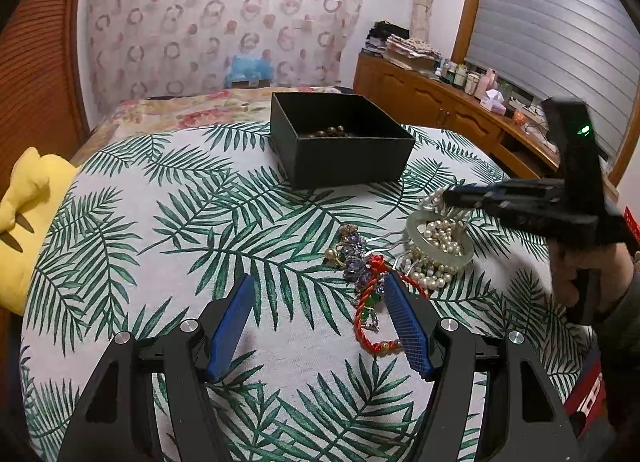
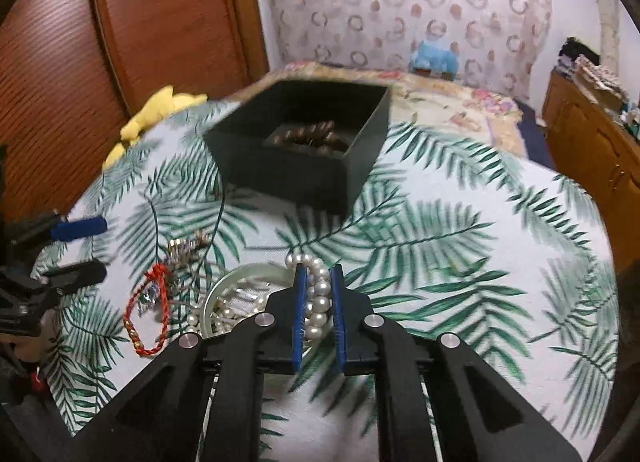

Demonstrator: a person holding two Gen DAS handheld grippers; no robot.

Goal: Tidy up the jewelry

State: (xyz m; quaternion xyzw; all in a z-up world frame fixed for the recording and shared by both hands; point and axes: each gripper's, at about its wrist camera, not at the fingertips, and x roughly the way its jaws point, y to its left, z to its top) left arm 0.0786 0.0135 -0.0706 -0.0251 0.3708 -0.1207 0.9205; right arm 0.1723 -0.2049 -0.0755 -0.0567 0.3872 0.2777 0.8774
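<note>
A black box with dark brown beads inside stands on the leaf-print cloth. A pile of jewelry lies in front of it: a pale green bangle, pearls, a red cord bracelet and purple stone pieces. My right gripper is shut on a pearl bracelet and holds it just above the bangle. My left gripper is open and empty, its right finger beside the red bracelet.
A yellow plush toy lies at the table's left edge. A bed with a floral cover is behind the table. A wooden cabinet with bottles and clutter runs along the right, under a window.
</note>
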